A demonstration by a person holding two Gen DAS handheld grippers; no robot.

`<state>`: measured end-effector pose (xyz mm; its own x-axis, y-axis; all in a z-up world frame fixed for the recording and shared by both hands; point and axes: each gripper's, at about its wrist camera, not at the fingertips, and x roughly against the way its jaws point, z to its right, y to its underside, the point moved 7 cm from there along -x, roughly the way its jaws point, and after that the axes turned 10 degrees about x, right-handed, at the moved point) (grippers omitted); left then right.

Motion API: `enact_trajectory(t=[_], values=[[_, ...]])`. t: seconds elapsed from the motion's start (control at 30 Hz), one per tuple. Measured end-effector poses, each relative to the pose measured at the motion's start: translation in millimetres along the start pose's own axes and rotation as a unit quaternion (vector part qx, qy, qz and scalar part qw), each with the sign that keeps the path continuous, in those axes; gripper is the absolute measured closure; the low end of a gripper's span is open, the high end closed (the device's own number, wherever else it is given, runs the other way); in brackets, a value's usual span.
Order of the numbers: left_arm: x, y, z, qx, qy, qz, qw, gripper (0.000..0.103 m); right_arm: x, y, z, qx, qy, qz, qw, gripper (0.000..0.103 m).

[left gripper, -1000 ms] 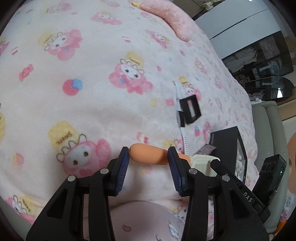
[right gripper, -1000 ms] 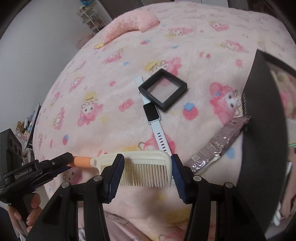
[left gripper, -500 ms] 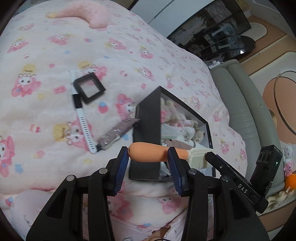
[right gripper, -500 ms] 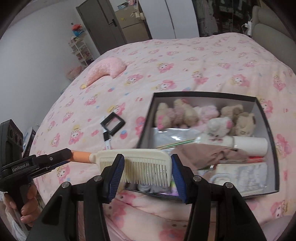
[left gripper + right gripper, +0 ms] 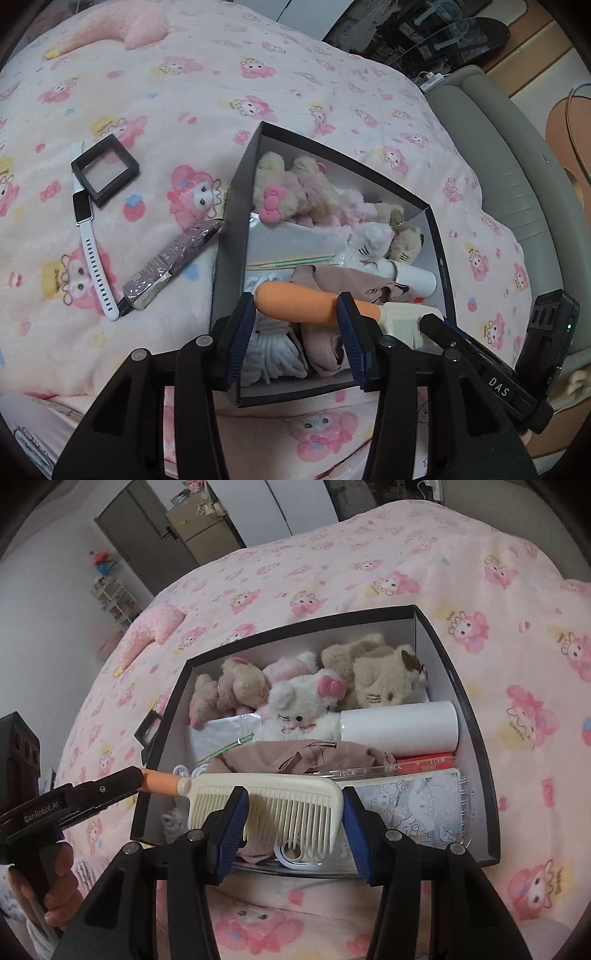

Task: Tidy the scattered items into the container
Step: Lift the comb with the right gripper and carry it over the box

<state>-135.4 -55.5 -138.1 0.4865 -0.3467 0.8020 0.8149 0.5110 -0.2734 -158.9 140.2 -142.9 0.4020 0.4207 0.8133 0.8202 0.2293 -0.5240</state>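
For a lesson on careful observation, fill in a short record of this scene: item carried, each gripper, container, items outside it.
Item carried: comb, above the box
Left gripper: jaws opening, comb's orange handle between them
Right gripper: jaws around the comb's teeth
Container: black box, holding plush toys
Outside on blanket: watch, black frame, foil packet

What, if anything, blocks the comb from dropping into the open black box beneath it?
Nothing visible. The comb, with both grippers at its ends, hangs over the lidless box; below lie only the brownish cloth and other contents.
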Motion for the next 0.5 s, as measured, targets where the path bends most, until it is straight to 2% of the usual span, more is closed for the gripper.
enact_trajectory(t=[0.1, 0.2, 0.27, 0.33, 0.5], values=[[-7.1, 6.8, 4.5, -0.015, -0.01, -0.015, 0.9997, 0.056, 6.2, 0.9, 11.8, -0.021, -0.001, 0.008, 1.0, 0.055], [-11.0, 13.5, 0.8, -0.016, -0.041, -0.01, 0.999, 0.056, -9.4, 11.1, 17.1, -0.038, -0.008, -0.033, 0.999, 0.055], [-11.1, 18.9, -0.8, -0.014, -0.047, -0.01, 0.9988, 0.053, -15.2, 14.4, 14.4, -0.034, 0.002, -0.044, 0.998, 0.055], [-11.2, 23.4, -0.5, -0.018, -0.043, -0.013, 0.9988, 0.052, -12.0, 13.5, 12.3, -0.019, 0.016, -0.037, 0.999, 0.055], [-15.3, 28.5, 7.6, -0.059, -0.074, -0.018, 0.9953, 0.051, -13.3, 15.2, 14.3, -0.001, 0.039, -0.041, 0.998, 0.054]])
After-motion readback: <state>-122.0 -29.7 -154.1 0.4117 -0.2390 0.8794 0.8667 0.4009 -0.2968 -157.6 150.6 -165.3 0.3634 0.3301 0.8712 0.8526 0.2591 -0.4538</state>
